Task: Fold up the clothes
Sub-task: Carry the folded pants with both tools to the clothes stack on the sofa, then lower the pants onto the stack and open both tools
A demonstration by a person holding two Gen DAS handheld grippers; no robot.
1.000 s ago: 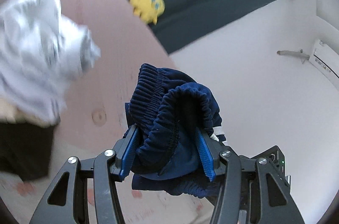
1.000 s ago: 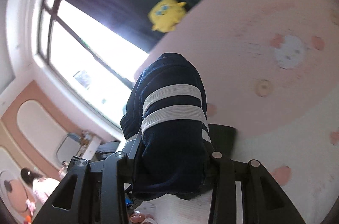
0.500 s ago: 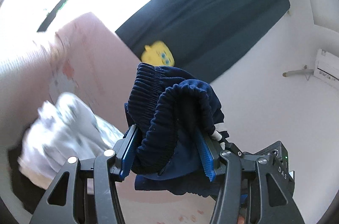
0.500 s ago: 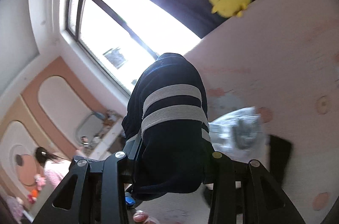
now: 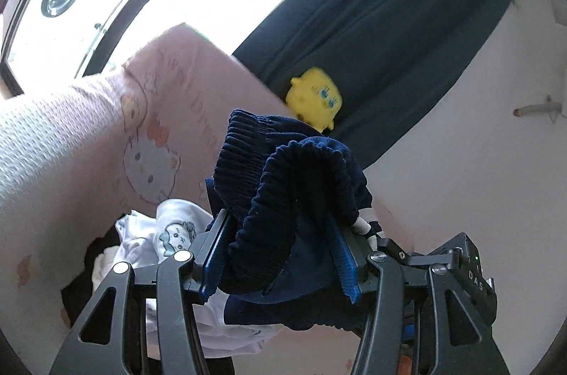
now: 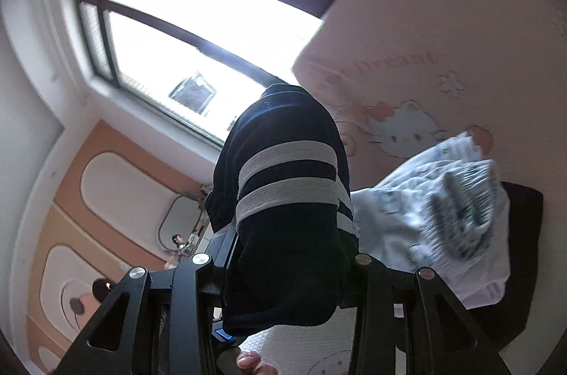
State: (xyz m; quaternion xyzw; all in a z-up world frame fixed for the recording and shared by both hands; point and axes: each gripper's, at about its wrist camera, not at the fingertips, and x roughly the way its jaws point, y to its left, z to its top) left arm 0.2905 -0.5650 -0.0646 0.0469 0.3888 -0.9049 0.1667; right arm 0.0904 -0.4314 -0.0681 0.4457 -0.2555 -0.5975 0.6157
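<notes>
My left gripper [image 5: 280,251] is shut on the ribbed elastic waistband of navy shorts [image 5: 287,180], bunched between its blue pads and held up in the air. My right gripper [image 6: 290,247] is shut on another part of the navy shorts [image 6: 287,169], where two white stripes wrap the cloth. Both hold the garment above a pink bed [image 5: 88,134]; the bed also shows in the right wrist view [image 6: 443,20]. The fingertips of both grippers are hidden by cloth.
A crumpled white printed garment [image 5: 159,233] lies on a black garment [image 6: 521,233] on the bed, also seen in the right wrist view [image 6: 443,197]. A yellow plush toy [image 5: 315,96] sits at the bed's far edge by a dark curtain [image 5: 389,20]. A bright window [image 6: 195,31] is behind.
Both grippers have swung with the shorts still held. The white garment has shifted lower in the left view and come in at the right of the right view; more window shows.
</notes>
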